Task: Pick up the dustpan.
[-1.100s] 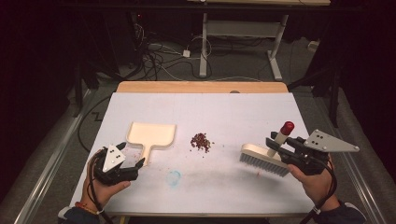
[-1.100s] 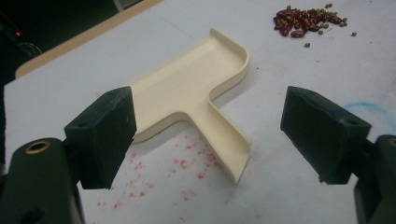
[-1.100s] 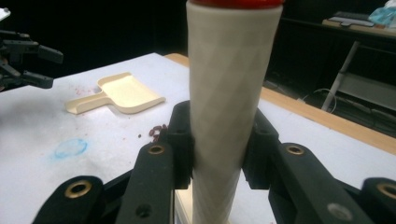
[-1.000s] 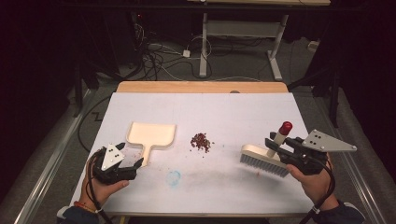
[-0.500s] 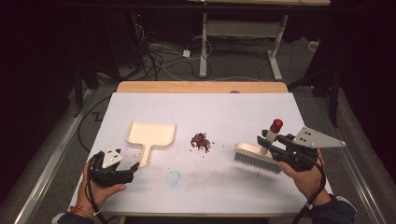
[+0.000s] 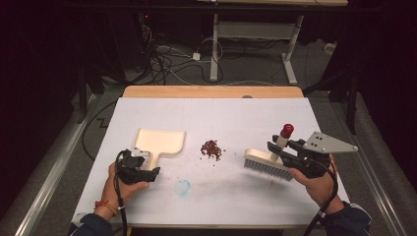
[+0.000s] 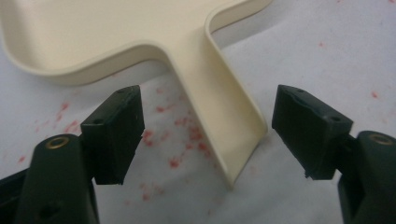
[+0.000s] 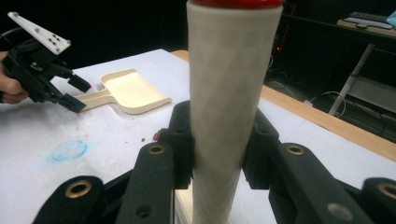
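A cream dustpan (image 6: 160, 140) lies flat on the white table, its handle (image 7: 219, 107) pointing back toward my left gripper (image 6: 151, 172). In the left gripper view the jaws stand open on either side of the handle's end without touching it, and they have just been closing. A small pile of dark red crumbs (image 6: 211, 149) sits mid-table. My right gripper (image 6: 276, 148) is shut on the white, red-capped handle (image 8: 229, 116) of a brush (image 6: 268, 166), whose bristles rest on the table right of the crumbs.
A pale blue smear (image 6: 182, 187) marks the table near the front, between the two hands. Faint red specks (image 7: 187, 135) dot the surface around the dustpan handle. A wooden strip (image 6: 211, 91) edges the table's far side; cables and desk legs lie beyond.
My left gripper has dipped and moved up to the dustpan handle, so its jaws now straddle the handle's end. The right gripper carried the brush slightly left, then held still.
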Motion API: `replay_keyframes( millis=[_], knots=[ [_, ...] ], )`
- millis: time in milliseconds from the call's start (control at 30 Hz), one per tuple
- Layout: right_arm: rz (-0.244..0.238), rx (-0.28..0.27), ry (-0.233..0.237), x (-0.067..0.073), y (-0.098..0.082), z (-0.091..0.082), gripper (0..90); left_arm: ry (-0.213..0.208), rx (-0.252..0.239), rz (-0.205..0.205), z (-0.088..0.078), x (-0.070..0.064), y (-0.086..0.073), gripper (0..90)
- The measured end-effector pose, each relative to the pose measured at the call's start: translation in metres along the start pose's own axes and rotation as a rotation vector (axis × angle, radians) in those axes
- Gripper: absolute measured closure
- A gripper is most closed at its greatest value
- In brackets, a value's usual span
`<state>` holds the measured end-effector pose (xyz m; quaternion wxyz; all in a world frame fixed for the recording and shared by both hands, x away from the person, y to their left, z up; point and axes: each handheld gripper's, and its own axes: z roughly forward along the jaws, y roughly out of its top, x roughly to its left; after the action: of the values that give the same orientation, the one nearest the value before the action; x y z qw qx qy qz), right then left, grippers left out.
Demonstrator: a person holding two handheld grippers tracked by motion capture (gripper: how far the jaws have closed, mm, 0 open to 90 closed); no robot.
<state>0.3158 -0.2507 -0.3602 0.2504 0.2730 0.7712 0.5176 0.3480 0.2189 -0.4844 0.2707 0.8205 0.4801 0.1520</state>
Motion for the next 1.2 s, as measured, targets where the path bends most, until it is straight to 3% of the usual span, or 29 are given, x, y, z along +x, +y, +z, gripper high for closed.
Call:
replay_keyframes(
  millis=[67, 100, 333, 433, 567, 600, 867, 1200],
  knots=[
    [0.002, -0.005, -0.001, 0.001, 0.000, -0.002, 69.6, 0.014, 0.015, -0.002, 0.006, 0.000, 0.005, 29.5],
    [0.002, -0.007, -0.006, 0.001, 0.000, -0.005, 69.6, 0.002, 0.011, -0.025, 0.009, 0.001, 0.009, 30.5],
    [0.006, -0.014, -0.015, 0.001, -0.001, -0.009, 69.7, -0.020, 0.010, -0.073, 0.017, 0.007, 0.019, 39.6],
    [0.004, -0.013, -0.018, 0.002, -0.001, -0.010, 69.6, -0.012, -0.003, -0.102, 0.017, 0.010, 0.018, 52.4],
    [0.004, -0.008, -0.020, 0.002, -0.001, -0.011, 69.6, 0.005, -0.006, -0.108, 0.017, 0.012, 0.018, 59.5],
    [0.005, -0.009, -0.021, 0.002, -0.001, -0.011, 69.6, 0.010, -0.008, -0.107, 0.017, 0.013, 0.018, 63.7],
    [-0.009, -0.014, -0.014, 0.005, 0.002, -0.009, 69.6, -0.004, -0.028, -0.084, 0.014, 0.017, 0.017, 64.3],
    [-0.006, -0.017, -0.018, 0.005, 0.003, -0.004, 69.7, 0.002, -0.072, -0.035, -0.007, 0.024, 0.015, 64.3]
  ],
)
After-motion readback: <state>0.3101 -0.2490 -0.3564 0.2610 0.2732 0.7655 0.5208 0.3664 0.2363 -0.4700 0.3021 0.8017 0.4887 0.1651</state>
